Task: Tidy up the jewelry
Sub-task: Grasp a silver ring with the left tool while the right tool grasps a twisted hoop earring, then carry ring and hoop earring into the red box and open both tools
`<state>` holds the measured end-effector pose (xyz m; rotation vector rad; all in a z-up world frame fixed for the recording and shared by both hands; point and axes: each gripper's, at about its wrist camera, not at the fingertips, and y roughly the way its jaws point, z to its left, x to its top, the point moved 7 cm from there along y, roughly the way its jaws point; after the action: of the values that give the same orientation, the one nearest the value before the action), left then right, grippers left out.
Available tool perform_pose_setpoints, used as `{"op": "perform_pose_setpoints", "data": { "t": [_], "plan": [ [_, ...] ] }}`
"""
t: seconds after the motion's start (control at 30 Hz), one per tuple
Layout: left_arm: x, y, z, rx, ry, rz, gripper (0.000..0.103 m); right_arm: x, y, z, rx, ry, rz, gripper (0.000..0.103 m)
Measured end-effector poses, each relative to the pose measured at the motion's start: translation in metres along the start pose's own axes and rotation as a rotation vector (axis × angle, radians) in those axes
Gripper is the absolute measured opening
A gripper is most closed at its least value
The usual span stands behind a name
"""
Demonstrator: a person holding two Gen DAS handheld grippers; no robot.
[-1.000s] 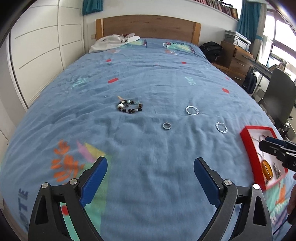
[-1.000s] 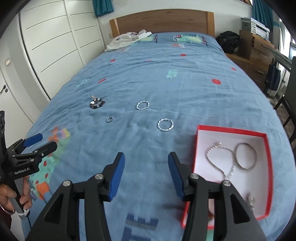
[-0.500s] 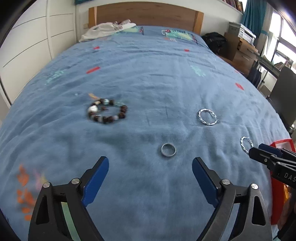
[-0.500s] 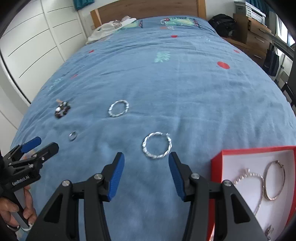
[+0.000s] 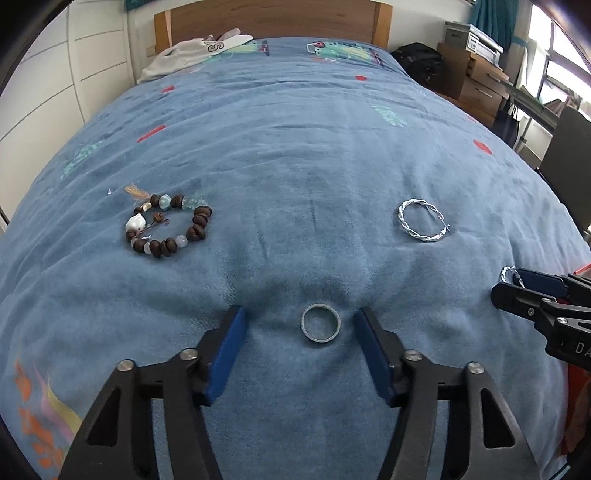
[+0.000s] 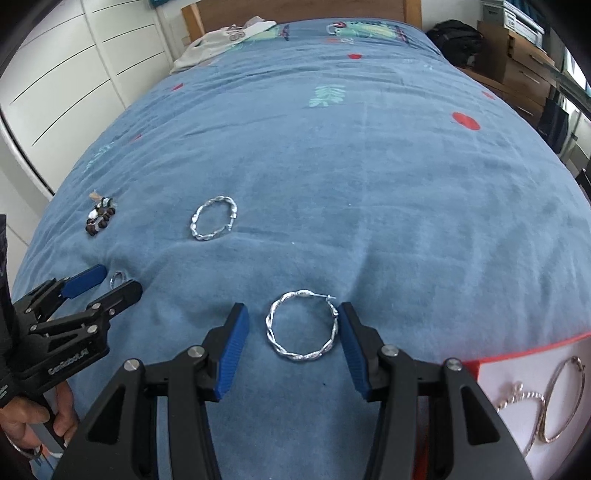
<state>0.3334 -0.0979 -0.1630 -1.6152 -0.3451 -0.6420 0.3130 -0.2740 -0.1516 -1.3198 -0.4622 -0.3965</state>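
Note:
A small silver ring lies on the blue bedspread between the blue pads of my left gripper. Its jaws are closing and neither pad touches the ring. In the right wrist view a twisted silver hoop lies between the pads of my right gripper. That gripper is open, with its right pad very close to the hoop. A second twisted hoop and a beaded bracelet lie farther up the bed. The red box at lower right holds a chain and a plain hoop.
A white garment lies by the wooden headboard. A black bag, wooden drawers and a dark chair stand right of the bed, white wardrobe doors left. A person's hand holds the left gripper's handle.
Both grippers came down and forward to the bedspread. The left jaws narrowed around the small ring. The right jaws kept their width and now flank the near twisted hoop.

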Motion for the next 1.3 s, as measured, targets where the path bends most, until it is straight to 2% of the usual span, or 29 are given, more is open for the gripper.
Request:
{"op": "perform_pose_setpoints", "data": {
  "t": [0.03, 0.07, 0.1, 0.2, 0.57, 0.8, 1.07, 1.3],
  "plan": [
    [-0.001, -0.001, -0.001, -0.006, 0.002, -0.002, 0.049, -0.001, 0.0, 0.002, 0.014, -0.012, 0.0, 0.047],
    [-0.001, -0.001, -0.002, -0.012, 0.001, -0.003, 0.045, -0.003, 0.0, 0.005, 0.024, -0.021, 0.001, 0.043],
    [-0.001, -0.002, -0.003, -0.017, 0.001, -0.004, 0.038, -0.004, -0.001, 0.008, 0.035, -0.028, -0.001, 0.037],
    [-0.002, -0.005, -0.004, -0.038, 0.003, -0.003, 0.02, -0.007, -0.006, 0.016, 0.068, -0.043, -0.012, 0.037],
    [-0.009, -0.03, -0.003, -0.098, -0.047, -0.007, 0.02, -0.017, -0.03, 0.04, 0.12, -0.062, -0.036, 0.037],
    [-0.011, -0.068, -0.02, -0.119, -0.033, -0.04, 0.02, -0.023, -0.076, 0.039, 0.119, -0.054, -0.088, 0.037],
    [-0.002, -0.12, -0.082, -0.204, 0.016, -0.1, 0.02, -0.036, -0.148, -0.01, 0.046, -0.007, -0.16, 0.037],
    [-0.004, -0.142, -0.149, -0.275, 0.074, -0.109, 0.02, -0.056, -0.19, -0.069, -0.034, 0.036, -0.184, 0.037]
  ]
}}
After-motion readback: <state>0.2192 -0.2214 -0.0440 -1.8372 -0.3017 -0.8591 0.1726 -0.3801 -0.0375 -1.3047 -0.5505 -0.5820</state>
